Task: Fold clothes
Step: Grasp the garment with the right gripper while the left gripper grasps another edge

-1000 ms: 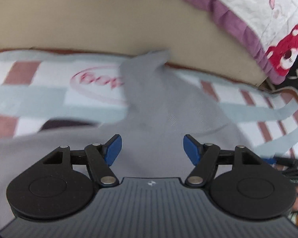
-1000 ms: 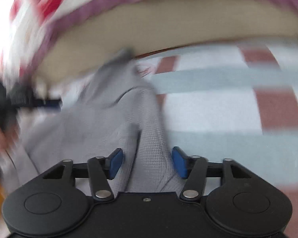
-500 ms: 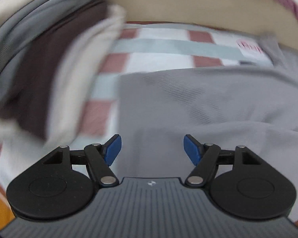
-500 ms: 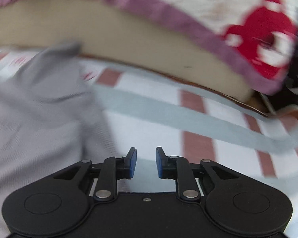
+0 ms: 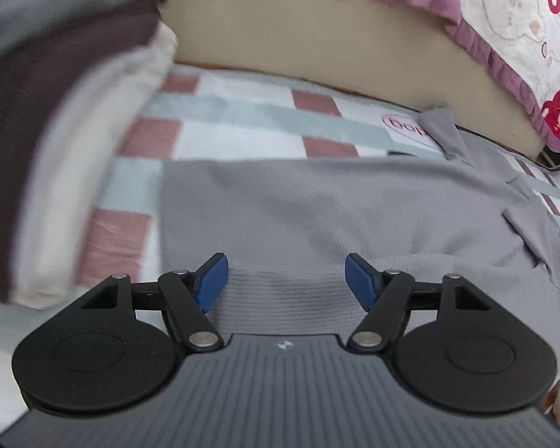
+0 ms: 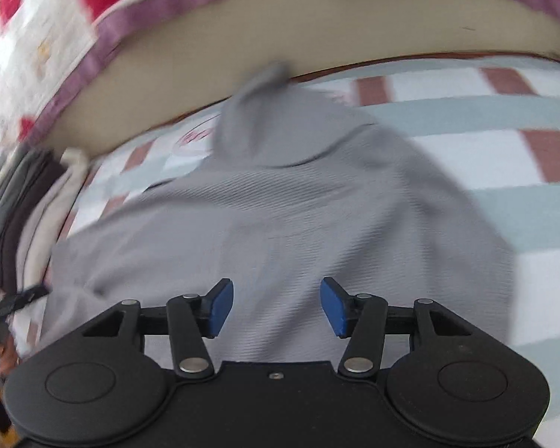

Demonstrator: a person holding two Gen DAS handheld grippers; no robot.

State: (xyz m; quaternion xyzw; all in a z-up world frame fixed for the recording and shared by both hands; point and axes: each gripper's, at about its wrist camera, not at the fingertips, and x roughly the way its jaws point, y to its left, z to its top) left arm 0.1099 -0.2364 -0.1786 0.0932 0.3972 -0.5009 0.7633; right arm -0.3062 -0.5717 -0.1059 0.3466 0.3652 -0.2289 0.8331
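The grey garment [image 5: 317,209] lies spread on the checked sheet [image 5: 242,119], which has red-brown squares and pale blue-grey bands. I take this garment as the landmark.

The left tool [image 5: 285,280] hangs over the near edge of the garment. Its blue pads [image 5: 212,276] stand well apart and nothing is pressed between them; it is released. The ribbed cloth is only seen below the gap.

The right tool [image 6: 276,306] is also over the near part of the garment, on the other side. Its jaws are opening, and the pads [image 6: 220,306] do not press on the cloth, which is seen behind the gap, so this tool holds nothing.

To the left of the garment, just beside it, is a stack of folded clothes [image 5: 37,142] in grey, dark brown and cream layers; it is blurred. Behind the garment, at its far end, one narrow part of the cloth [image 6: 265,86] reaches toward a beige mattress edge [image 5: 336,48]. Above this edge hangs a white quilt [image 5: 511,18] with red figures and a purple frill. A red oval print [image 5: 403,127] on the sheet shows just beside that far part of the garment.
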